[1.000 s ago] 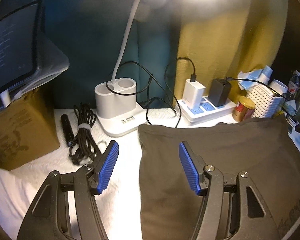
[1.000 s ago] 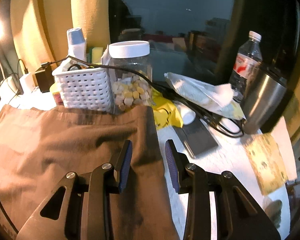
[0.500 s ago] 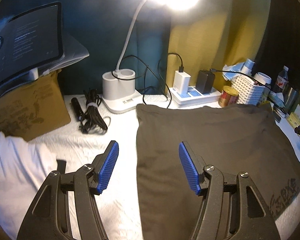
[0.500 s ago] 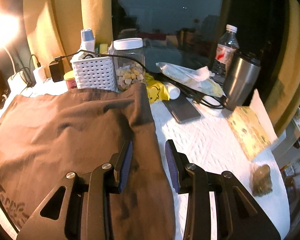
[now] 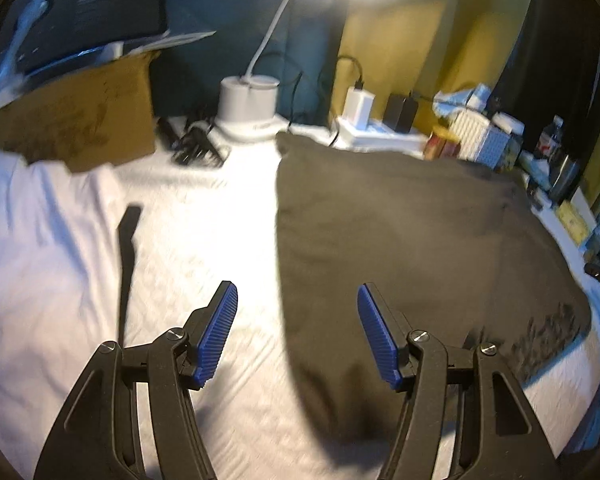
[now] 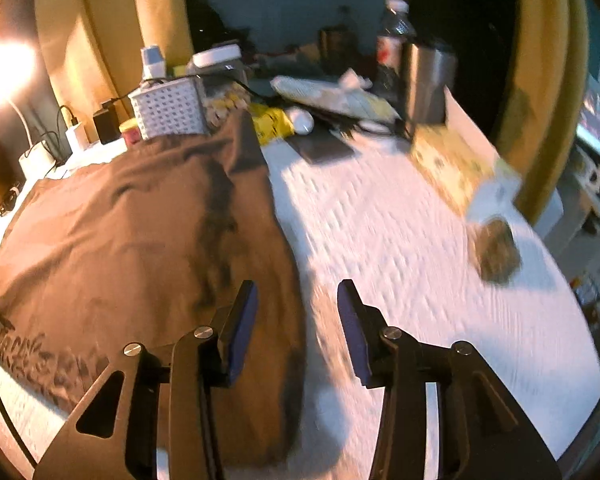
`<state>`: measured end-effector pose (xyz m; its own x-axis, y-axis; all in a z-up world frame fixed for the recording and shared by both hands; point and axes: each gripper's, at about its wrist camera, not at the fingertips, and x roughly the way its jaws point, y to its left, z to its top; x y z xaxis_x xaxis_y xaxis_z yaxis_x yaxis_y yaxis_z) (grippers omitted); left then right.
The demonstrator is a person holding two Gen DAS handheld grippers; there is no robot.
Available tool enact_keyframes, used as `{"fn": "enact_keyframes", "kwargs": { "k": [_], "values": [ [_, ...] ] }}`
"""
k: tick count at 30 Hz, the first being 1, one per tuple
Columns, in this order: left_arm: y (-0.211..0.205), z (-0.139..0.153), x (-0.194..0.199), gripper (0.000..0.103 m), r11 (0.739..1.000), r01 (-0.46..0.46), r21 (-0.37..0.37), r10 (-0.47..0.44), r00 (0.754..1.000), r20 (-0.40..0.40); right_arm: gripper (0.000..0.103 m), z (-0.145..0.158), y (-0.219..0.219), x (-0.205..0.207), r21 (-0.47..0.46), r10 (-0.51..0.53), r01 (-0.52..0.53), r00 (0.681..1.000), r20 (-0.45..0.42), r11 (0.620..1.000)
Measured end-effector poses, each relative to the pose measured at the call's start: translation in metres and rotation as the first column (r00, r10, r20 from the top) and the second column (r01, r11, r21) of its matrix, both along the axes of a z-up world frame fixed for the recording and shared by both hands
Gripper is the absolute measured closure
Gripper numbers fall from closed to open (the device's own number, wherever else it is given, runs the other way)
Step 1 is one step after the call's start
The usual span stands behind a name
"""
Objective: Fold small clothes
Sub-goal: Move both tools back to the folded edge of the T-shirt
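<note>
White textured bedding (image 5: 204,216) fills both views, with a brown garment (image 5: 412,232) spread flat across centre frame (printed lettering at one corner). Low in frame, the left gripper (image 5: 296,332) stands parted over its edge; the right gripper (image 6: 296,332), jaws just widened, straddles the opposite edge, gripping nothing.

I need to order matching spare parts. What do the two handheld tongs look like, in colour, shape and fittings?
Both the left tongs and the right tongs have black plastic arms with triangular cut-outs and silver round screw heads. Each finger carries a ribbed blue rubber pad, bright on the left pair and shadowed on the right. No cables or markings show.
</note>
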<state>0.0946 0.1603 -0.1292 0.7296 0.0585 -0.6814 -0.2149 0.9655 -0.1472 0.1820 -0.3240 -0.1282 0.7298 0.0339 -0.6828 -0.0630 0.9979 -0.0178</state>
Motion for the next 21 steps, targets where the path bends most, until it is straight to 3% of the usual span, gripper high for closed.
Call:
{"fn": "enact_keyframes", "kwargs": {
  "k": [6, 10, 21],
  "values": [
    [0.009, -0.015, -0.033, 0.042, 0.999, -0.025, 0.043, 0.027, 0.998, -0.063, 0.059, -0.014, -0.009, -0.031, 0.044, 0.012, -0.01, 0.999, -0.039, 0.999],
    [0.003, -0.018, -0.048, 0.051, 0.999, 0.01, 0.039, -0.007, 0.997, -0.075, 0.059, -0.022, -0.008, -0.041, 0.065, 0.033, -0.029, 0.998, -0.055, 0.997],
    [-0.018, -0.025, -0.035, 0.052, 0.997, 0.077, 0.024, -0.075, 0.994, -0.083, 0.061, -0.031, -0.004, -0.047, 0.127, 0.058, -0.05, 0.997, -0.057, 0.991]
  ]
}}
